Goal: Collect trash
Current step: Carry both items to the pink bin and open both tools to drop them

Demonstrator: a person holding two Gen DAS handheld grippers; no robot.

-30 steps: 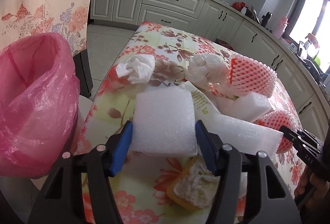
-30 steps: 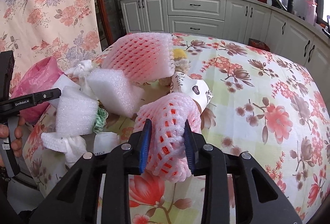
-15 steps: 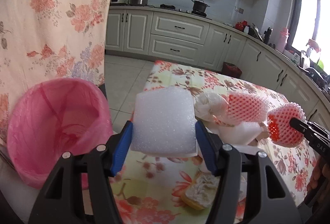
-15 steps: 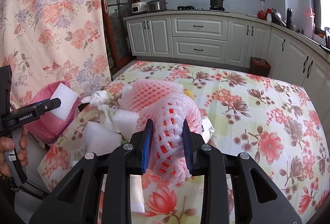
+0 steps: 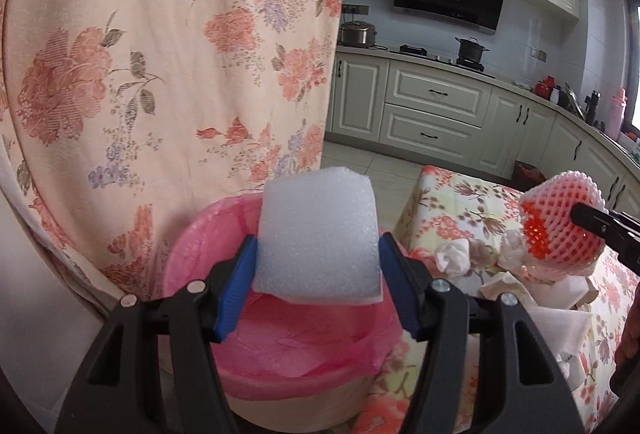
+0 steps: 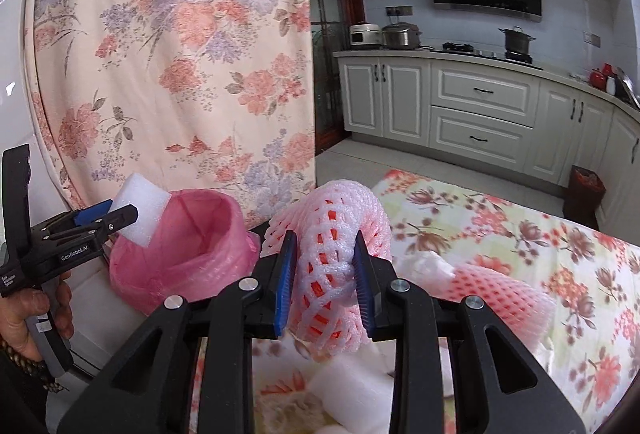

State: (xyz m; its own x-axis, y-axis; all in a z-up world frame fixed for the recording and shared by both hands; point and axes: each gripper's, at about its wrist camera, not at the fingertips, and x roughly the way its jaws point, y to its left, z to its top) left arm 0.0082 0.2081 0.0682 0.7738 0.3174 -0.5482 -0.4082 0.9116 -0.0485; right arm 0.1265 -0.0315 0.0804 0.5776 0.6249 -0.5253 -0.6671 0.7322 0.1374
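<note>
Both loads have risen from the surface: your left claw (image 5: 316,274) grips the foam block (image 5: 316,234) at the pink-lined bin (image 5: 280,354); your right claw (image 6: 325,282) grips the foam net (image 6: 332,262). Release next.

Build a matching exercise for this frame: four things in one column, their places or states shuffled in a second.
1. white foam block
2. pink foam net
3. pink bin liner
4. crumpled tissue

A. lying on the floral tablecloth
B. clamped in the right gripper
C. lining the bin, mouth open
D. clamped in the left gripper

Pairs: 1-D, 2-B, 3-C, 4-A
</note>
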